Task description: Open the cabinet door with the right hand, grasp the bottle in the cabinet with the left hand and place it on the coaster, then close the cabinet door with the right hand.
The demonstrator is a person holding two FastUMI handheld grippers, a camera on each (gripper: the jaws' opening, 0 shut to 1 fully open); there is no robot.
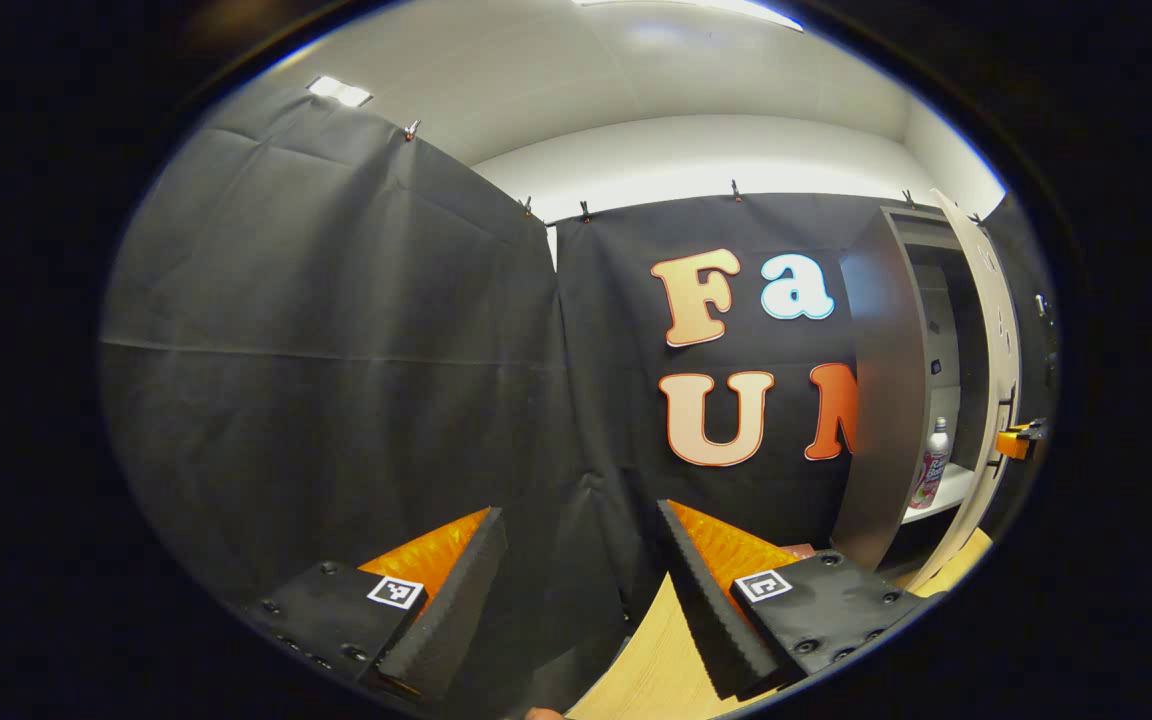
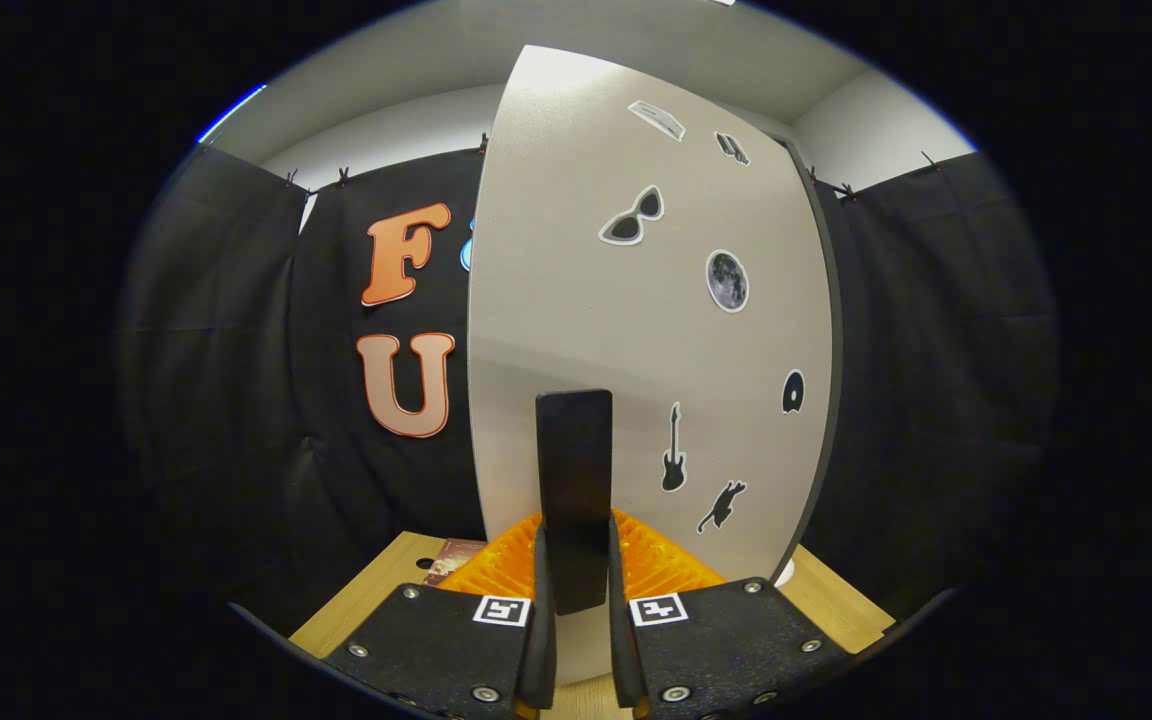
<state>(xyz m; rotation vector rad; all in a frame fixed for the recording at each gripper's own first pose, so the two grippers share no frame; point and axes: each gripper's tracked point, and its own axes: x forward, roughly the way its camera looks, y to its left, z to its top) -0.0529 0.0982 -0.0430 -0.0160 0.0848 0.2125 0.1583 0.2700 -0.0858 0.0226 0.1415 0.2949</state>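
Now: opening door | right gripper (image 2: 576,640) fingers pinch door handle (image 2: 574,495), cabinet door (image 2: 636,330) just ahead | left gripper (image 1: 576,590) fingers spread, empty | bottle (image 1: 933,465) on cabinet shelf, far right of left fingers | keep the pinch square, swing along hinge arc.
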